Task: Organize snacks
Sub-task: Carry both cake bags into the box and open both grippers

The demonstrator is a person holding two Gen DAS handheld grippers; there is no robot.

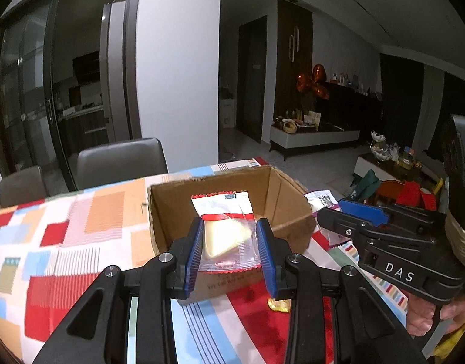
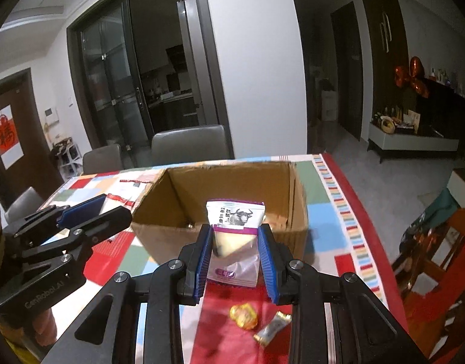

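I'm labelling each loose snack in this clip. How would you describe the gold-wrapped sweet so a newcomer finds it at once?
Start at the cardboard box on the patchwork tablecloth. On the red patch in front of it, nearest the camera, lie two small sweets. It is the round, crumpled gold sweet on the left; its neighbour, the silver sweet, is long with twisted ends.

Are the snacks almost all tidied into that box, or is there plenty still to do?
Early days, it seems. The cardboard box looks nearly empty. In hand: the left hand-held gripper clamps a red-trimmed packet, the right hand-held gripper a purple one, both near the box. Left: a gold candy and a silver one on the tablecloth.
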